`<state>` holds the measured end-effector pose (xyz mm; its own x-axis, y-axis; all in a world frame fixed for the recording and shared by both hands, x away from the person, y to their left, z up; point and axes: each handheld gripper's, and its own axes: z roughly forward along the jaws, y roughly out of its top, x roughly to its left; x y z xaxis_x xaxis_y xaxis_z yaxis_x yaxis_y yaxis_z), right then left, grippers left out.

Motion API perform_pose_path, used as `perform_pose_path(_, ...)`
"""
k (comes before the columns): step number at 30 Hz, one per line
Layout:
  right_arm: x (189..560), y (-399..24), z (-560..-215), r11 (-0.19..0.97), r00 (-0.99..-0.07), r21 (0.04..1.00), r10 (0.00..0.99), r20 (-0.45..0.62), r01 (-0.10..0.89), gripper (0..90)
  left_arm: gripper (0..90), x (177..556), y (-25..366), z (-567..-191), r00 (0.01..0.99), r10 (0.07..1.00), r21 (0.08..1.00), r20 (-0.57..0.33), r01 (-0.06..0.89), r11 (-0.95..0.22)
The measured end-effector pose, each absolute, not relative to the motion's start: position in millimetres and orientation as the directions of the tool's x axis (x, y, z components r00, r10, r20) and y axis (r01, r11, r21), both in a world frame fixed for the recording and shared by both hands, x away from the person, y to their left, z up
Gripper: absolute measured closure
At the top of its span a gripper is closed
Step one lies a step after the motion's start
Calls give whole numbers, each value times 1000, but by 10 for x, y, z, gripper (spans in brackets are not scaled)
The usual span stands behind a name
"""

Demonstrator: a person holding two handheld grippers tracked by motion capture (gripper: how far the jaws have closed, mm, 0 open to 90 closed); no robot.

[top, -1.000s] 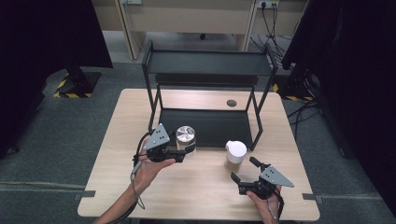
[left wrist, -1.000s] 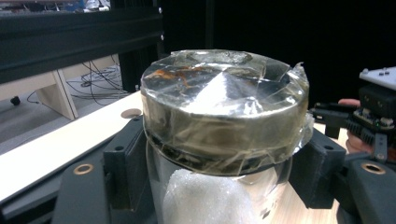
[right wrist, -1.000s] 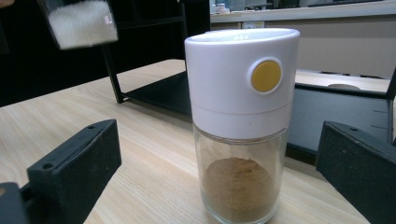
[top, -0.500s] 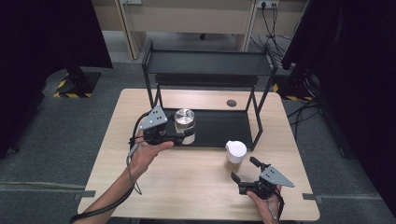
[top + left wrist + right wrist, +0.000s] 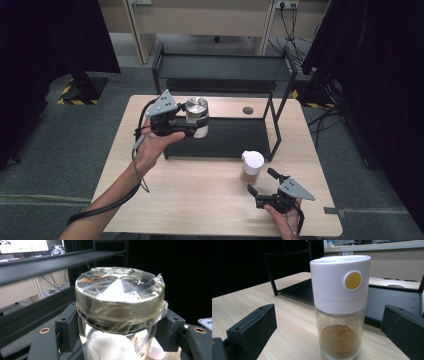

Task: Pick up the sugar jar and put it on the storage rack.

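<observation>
Jar: a glass jar (image 5: 196, 116) with a taped silver lid, lifted clear of the table (image 5: 200, 200).
High view: left gripper (image 5: 186, 131) clamps the jar in front of the black shelf rack (image 5: 222, 75); not yet shelved. Right gripper (image 5: 261, 192) rests on the table near the spice shaker (image 5: 251, 167).
Left gripper view: jaws pinch the jar (image 5: 117, 322) below its lid.
Right gripper view: jaws wide, either side of the shaker (image 5: 340, 305), not touching.
Room: wooden table, grey floor, dark curtains.

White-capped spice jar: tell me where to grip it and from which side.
Grip the white-capped spice jar on its clear glass body below the cap, coming in level from the person's side, where the open right gripper already faces it. It stands upright and straight-walled on the table, with bare space on both sides for the jaws.
</observation>
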<state>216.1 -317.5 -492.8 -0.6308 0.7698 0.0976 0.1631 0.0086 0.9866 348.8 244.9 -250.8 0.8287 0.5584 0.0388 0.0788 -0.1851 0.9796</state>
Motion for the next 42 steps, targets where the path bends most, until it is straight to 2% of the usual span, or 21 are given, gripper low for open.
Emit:
perform_pose_path(15,2161,-3173,-4927,9,-632,986,768,99,165,5,309,3599,2413,-1996,821,570,984,39,68,-165)
perform_pose_path(28,2162,-3176,-4929,6,-632,986,768,101,165,5,309,3761,2402,-1534,778,628,982,28,94,-161)
perform_pose_path(42,2166,-3183,-4932,2,-631,986,769,107,169,6,309,3947,2228,-1417,740,671,980,39,103,-170)
